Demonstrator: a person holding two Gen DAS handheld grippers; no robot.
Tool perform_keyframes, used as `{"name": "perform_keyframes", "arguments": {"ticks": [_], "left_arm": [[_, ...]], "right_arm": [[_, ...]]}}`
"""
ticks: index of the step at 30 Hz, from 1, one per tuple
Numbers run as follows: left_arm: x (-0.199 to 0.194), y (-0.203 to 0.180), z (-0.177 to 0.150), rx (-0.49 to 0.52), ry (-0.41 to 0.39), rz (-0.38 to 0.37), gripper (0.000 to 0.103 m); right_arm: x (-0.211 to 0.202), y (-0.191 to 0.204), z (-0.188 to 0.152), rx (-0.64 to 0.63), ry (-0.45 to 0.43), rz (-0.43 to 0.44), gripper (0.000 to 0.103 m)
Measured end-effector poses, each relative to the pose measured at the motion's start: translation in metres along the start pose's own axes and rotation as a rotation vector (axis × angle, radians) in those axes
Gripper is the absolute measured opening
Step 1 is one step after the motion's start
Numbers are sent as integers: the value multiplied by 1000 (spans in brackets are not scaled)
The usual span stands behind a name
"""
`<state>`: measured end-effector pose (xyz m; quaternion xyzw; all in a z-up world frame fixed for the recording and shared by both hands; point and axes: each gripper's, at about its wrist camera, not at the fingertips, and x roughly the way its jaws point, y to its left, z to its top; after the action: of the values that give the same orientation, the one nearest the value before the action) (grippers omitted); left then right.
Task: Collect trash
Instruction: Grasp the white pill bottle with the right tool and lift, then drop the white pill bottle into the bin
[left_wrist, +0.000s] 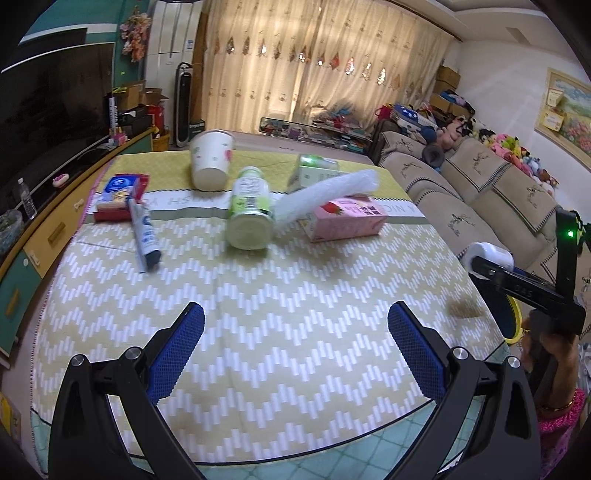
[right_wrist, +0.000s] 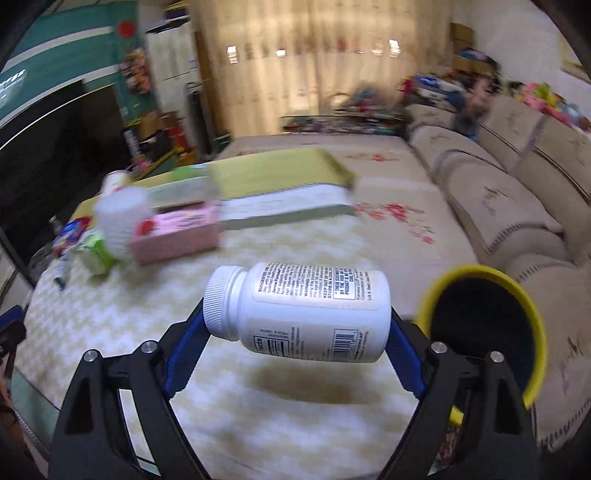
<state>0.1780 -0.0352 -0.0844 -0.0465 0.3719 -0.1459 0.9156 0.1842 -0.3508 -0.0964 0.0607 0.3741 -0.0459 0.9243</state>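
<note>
On the table covered with a zigzag cloth lie seven loose items: one paper cup on its side, one green-labelled bottle, one pink carton, one white foam sleeve, one pale green carton behind it, one blue-and-red packet, and one tube. One white pill bottle is off the table. One yellow-rimmed bin stands beside the table. Two grippers are present: the left gripper and the right gripper. One sofa lines the wall.
</note>
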Motion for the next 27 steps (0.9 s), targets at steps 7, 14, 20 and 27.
{"name": "perform_keyframes", "arguments": {"ticks": [7,14,20,27], "left_arm": [[11,-35,2,52,12,-39,98],[24,-61,3,92,36,-51,98],[28,-70,4,111,46,-43,98],[37,-70,17,128,32,-43,98]], "right_arm": [[1,-92,-21,138,27,-159,82],[11,-145,-35,213,57,-234,82],[16,-165,-37,250,53,-251,87],[9,-163,-43,247,46,-234,88]]}}
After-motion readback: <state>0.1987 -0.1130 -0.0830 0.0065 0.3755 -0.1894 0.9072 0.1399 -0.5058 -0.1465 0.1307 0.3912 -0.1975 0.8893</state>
